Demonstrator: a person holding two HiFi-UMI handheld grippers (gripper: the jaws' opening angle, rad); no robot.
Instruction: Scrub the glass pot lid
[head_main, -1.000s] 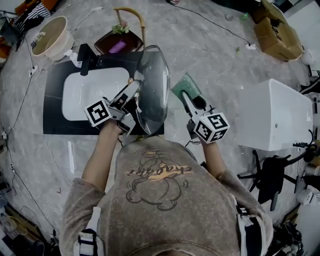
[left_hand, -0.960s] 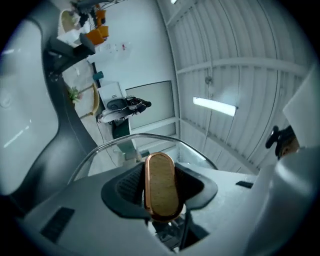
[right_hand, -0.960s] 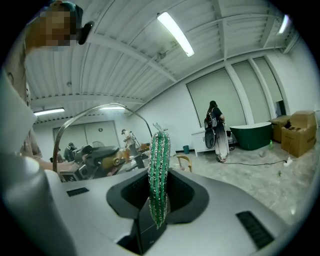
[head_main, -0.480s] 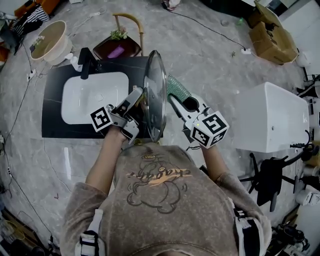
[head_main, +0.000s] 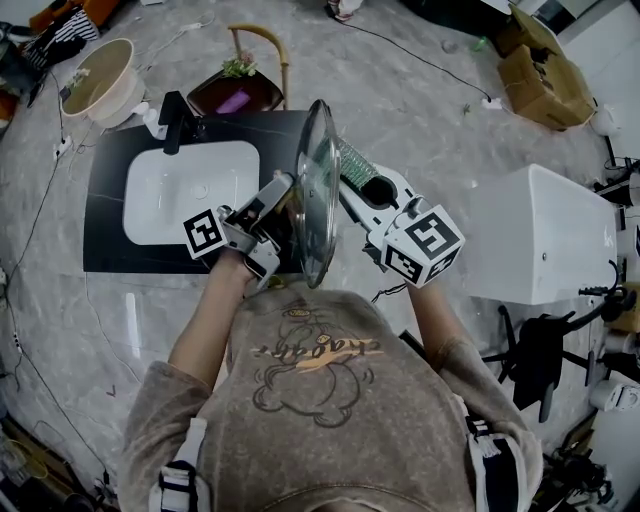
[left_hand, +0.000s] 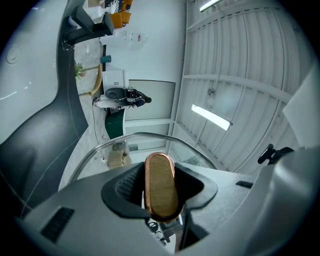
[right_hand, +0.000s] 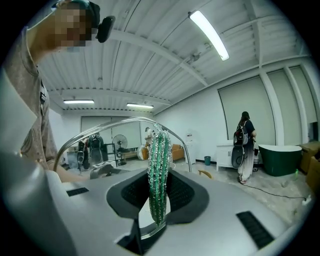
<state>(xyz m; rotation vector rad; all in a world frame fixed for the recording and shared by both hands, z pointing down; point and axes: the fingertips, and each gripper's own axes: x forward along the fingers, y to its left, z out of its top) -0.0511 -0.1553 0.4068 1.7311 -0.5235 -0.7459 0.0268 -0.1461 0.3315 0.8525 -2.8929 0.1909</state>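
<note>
Your left gripper (left_hand: 160, 189) is pinching the lid's brown handle (left_hand: 160, 167), and your right gripper (right_hand: 159, 196) is clamping the green scrubber (right_hand: 159, 157) edge-on. The glass pot lid (head_main: 318, 195) is standing upright between them, showing you only its rim. The scrubber is sitting just beside it; contact is unclear. Beyond, the lid is hiding part of the sink's (head_main: 150, 215) counter.

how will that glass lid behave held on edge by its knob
Probably stiff and heavy: the glass lid stands on edge without flexing. Likely to swivel, since the left tongs grip only its knob. Glass: may break if dropped.
</note>
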